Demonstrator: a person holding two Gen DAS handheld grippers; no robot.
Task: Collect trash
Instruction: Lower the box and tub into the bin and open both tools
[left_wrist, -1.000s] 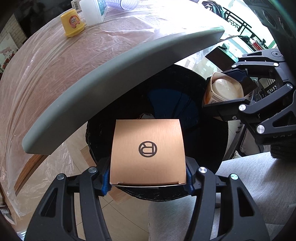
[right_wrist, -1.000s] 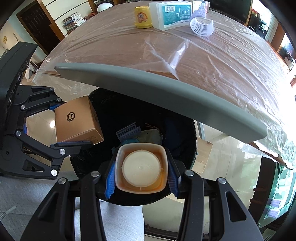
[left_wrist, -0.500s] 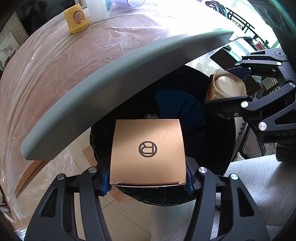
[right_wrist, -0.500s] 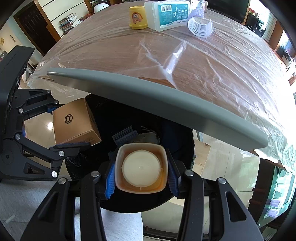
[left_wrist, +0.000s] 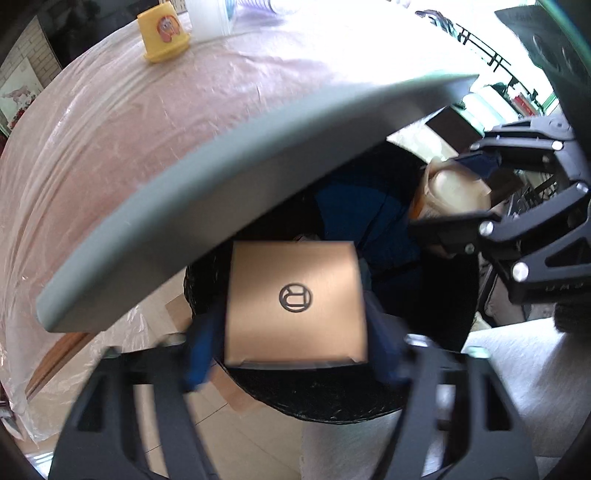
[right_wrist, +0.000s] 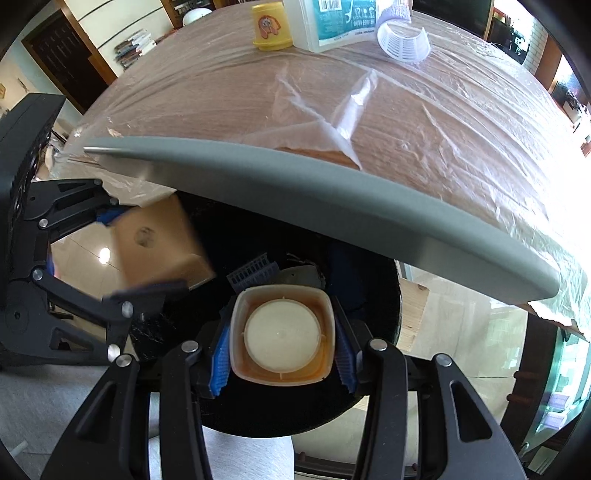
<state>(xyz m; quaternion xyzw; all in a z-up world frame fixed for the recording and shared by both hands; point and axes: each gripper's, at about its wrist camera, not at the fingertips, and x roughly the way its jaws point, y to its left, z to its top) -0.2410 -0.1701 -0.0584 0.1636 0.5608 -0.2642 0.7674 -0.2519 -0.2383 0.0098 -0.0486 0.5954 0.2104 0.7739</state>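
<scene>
My left gripper (left_wrist: 295, 332) holds a copper-coloured box (left_wrist: 295, 301) with a round logo over the black bin (left_wrist: 436, 332); its blue pads look blurred and a little apart from the box sides. The box also shows in the right wrist view (right_wrist: 159, 247), blurred. My right gripper (right_wrist: 282, 350) is shut on an orange-and-cream tub (right_wrist: 282, 334) above the bin (right_wrist: 280, 410). The tub shows in the left wrist view (left_wrist: 454, 192) at the right. Blue and grey trash (right_wrist: 255, 275) lies inside the bin.
The grey bin lid (right_wrist: 332, 206) stands open against a plastic-covered round table (right_wrist: 369, 110). On the table's far side are a yellow cup (right_wrist: 269, 26), a white carton (right_wrist: 332, 22) and a white mesh basket (right_wrist: 404, 40). Tiled floor (left_wrist: 236, 424) surrounds the bin.
The left gripper's jaws have begun to spread and blur around the box. Both grippers have moved forward over the bin. The tub stays gripped.
</scene>
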